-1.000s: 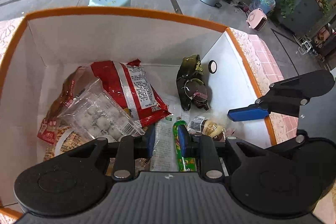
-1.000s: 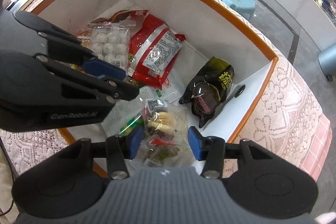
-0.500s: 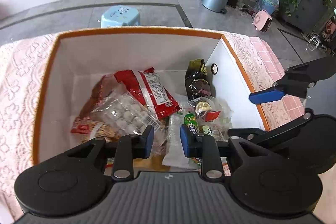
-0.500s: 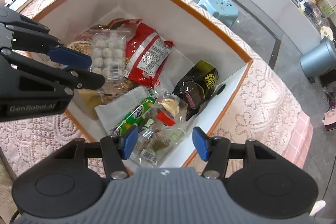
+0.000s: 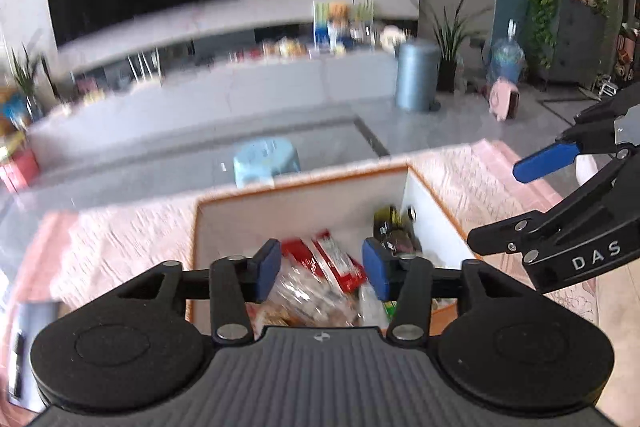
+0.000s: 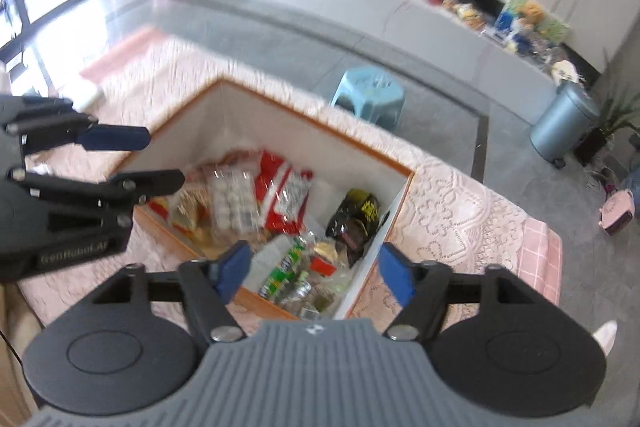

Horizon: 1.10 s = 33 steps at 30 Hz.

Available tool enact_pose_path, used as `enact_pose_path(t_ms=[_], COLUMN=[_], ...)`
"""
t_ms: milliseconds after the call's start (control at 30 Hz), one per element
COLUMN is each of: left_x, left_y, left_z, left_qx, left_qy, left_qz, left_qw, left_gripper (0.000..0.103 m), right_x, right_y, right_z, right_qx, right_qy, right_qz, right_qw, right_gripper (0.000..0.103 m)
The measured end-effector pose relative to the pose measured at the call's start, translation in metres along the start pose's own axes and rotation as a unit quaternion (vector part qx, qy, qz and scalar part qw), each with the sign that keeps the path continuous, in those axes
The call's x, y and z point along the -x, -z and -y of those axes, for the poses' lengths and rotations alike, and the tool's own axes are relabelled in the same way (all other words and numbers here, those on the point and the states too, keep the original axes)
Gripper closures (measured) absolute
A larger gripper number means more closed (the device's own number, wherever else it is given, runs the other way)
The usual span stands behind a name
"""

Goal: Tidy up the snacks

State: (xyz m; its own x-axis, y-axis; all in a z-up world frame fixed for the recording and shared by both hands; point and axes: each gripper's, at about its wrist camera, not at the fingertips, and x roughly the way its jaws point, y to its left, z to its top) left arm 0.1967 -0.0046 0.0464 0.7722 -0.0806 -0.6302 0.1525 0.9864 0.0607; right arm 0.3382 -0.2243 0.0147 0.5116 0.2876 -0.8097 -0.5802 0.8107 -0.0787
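Both grippers have lifted clear of the box [image 6: 404,183] since a second ago. Back then your left gripper [image 5: 320,269] sat low inside, jaws narrow around a green-wrapped packet, and your right gripper [image 6: 314,269] hung just over the clear mixed-snack bag. Now both views look down from well above the rim, and both are blurred by motion.

Jaw state: left has gone from narrow to moderately open, with nothing between the pads. Right is spread wide and carries nothing.

Location of snacks: all visible ones lie inside the box on the lace tablecloth [image 6: 460,211].
- red packet [image 6: 286,187] near the middle
- clear bag of white balls [image 6: 232,201] just beside it on the left
- dark packet [image 6: 356,217] against the right wall
- green packet [image 6: 282,273] and the clear mixed bag at the near edge, touching each other

Reading: you released the green packet in the box and withdrew. No snack shows on the cloth outside the box in either view, so the packing looks finished or close to it; the parts of the table behind the grippers are hidden, so check there before calling it done.
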Motion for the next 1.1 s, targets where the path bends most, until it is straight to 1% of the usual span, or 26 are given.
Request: enact_pose_path(t_ms=[67,100,133,200,267,300,333,367,433,467,533,600,667,733,800,900,967,1100], left_x=[0.018,0.027,0.034,0.048,0.062,0.067,0.070,0.072,0.074,0.075,0.075,0.071,0.065,0.059,0.052,0.042,0.031,0.018], left_y=[0.002,0.004,0.005,0.009,0.015,0.017,0.019,0.022,0.027,0.031,0.039,0.049,0.057,0.064,0.070,0.080,0.084,0.096], left_z=[0.003,0.003,0.005,0.007,0.010,0.012,0.014,0.016,0.020,0.022,0.022,0.021,0.022,0.018,0.013,0.007,0.006,0.001], left_qx=[-0.010,-0.014,-0.017,-0.026,-0.027,-0.030,-0.035,-0.040,-0.041,-0.038,-0.028,-0.016,-0.006,0.009,0.025,0.038,0.036,0.033], left_qy=[-0.012,-0.019,-0.024,-0.035,-0.057,-0.071,-0.087,-0.102,-0.134,-0.139,-0.137,-0.134,-0.136,-0.136,-0.128,-0.121,-0.126,-0.140], left_qz=[0.026,0.040,0.052,0.080,0.108,0.116,0.121,0.122,0.118,0.118,0.117,0.109,0.103,0.096,0.085,0.070,0.059,0.040], left_qw=[0.9995,0.9989,0.9982,0.9958,0.9921,0.9903,0.9883,0.9864,0.9831,0.9825,0.9833,0.9850,0.9854,0.9860,0.9879,0.9894,0.9896,0.9888], left_gripper=[0.039,0.035,0.030,0.023,0.016,0.013,0.012,0.011,0.008,0.008,0.007,0.006,0.006,0.006,0.006,0.006,0.006,0.006], right_x=[0.017,0.023,0.031,0.042,0.054,0.059,0.064,0.068,0.072,0.072,0.071,0.069,0.066,0.063,0.056,0.045,0.036,0.018], right_y=[0.006,0.009,0.014,0.023,0.033,0.038,0.044,0.050,0.063,0.069,0.082,0.093,0.105,0.115,0.123,0.131,0.134,0.140], right_z=[-0.003,-0.004,-0.006,-0.011,-0.018,-0.022,-0.027,-0.033,-0.043,-0.047,-0.056,-0.065,-0.069,-0.072,-0.074,-0.078,-0.081,-0.082], right_qx=[-0.017,-0.026,-0.036,-0.049,-0.060,-0.063,-0.065,-0.066,-0.077,-0.080,-0.088,-0.099,-0.124,-0.155,-0.179,-0.186,-0.186,-0.186], right_qy=[0.003,0.006,0.006,0.003,0.005,0.009,0.015,0.020,0.030,0.034,0.046,0.070,0.083,0.081,0.077,0.084,0.092,0.087], right_qz=[0.021,0.030,0.043,0.068,0.097,0.113,0.128,0.141,0.163,0.170,0.187,0.198,0.203,0.209,0.210,0.206,0.207,0.211], right_qw=[1.000,0.999,0.998,0.996,0.993,0.992,0.989,0.988,0.983,0.982,0.977,0.973,0.968,0.962,0.958,0.957,0.956,0.956], right_gripper=[0.027,0.023,0.023,0.022,0.021,0.019,0.015,0.014,0.010,0.009,0.009,0.009,0.009,0.009,0.009,0.009,0.009,0.009])
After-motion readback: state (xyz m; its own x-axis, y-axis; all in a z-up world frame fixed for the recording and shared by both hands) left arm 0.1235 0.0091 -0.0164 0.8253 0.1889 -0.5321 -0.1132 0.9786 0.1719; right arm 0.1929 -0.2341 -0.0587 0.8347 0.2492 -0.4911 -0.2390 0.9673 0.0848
